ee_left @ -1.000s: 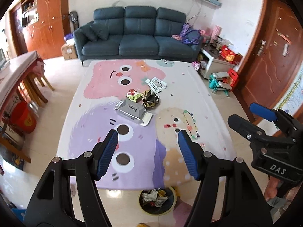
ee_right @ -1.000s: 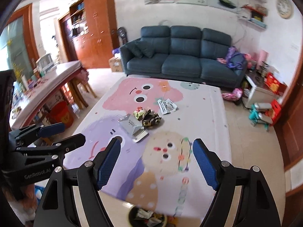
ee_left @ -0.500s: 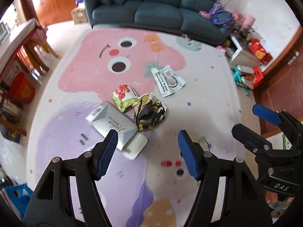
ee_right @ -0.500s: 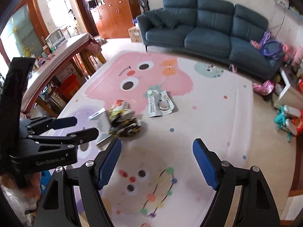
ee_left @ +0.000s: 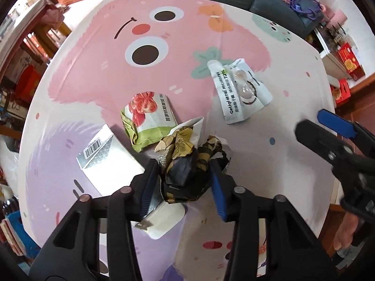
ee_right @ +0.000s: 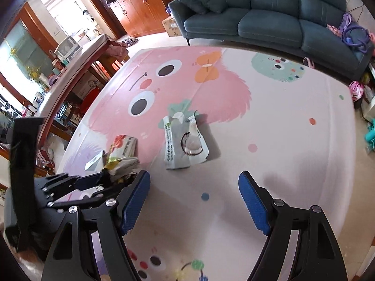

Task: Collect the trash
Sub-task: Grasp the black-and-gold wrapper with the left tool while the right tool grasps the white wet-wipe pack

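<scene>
A crumpled black-and-gold wrapper [ee_left: 180, 145] lies on the cartoon play mat [ee_left: 93, 70], and my left gripper [ee_left: 182, 165] is shut on it, one finger pressed to each side. From the right wrist view the same wrapper [ee_right: 119, 164] shows in that gripper at the left. Beside it lie a strawberry-print packet [ee_left: 147, 114], a silver carton [ee_left: 105, 161] and a white lid-like piece [ee_left: 168, 220]. A white pouch [ee_right: 185, 142] sits just ahead of my right gripper [ee_right: 194, 175], which hangs open above the mat with nothing in it.
A dark blue sofa [ee_right: 257, 18] lines the far edge of the mat. A long dining table [ee_right: 77, 58] and wooden cabinets [ee_right: 131, 7] stand on the left. Toys and boxes [ee_left: 346, 61] crowd the right side.
Both grippers dropped toward the mat. My left gripper closed in from open onto the black-and-gold wrapper. The right gripper came nearer the white pouch, still open.
</scene>
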`<move>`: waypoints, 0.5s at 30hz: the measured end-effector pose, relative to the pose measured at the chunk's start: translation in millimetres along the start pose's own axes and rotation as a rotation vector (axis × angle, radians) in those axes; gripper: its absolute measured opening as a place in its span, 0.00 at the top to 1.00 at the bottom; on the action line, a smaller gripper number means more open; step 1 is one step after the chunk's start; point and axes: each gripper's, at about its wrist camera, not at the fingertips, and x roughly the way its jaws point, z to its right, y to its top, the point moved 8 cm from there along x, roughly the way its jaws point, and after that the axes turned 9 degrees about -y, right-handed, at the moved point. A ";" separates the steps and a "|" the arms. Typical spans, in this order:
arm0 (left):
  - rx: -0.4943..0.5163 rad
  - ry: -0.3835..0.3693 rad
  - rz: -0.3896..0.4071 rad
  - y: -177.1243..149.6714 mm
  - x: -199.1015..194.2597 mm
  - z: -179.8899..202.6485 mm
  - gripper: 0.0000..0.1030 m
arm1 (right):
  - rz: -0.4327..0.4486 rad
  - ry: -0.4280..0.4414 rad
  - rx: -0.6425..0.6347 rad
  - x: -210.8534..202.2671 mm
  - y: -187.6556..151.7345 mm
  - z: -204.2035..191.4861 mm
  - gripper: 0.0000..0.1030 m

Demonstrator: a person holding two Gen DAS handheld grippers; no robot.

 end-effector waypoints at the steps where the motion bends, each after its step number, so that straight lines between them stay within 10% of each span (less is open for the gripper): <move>1: -0.005 0.002 0.009 0.8 -0.9 -0.8 0.63 | -0.006 0.000 -0.003 8.8 3.9 0.8 0.23; 15: -0.147 -0.011 0.160 15.6 -49.8 -25.2 0.68 | -0.052 -0.083 -0.086 87.6 33.6 -29.8 0.32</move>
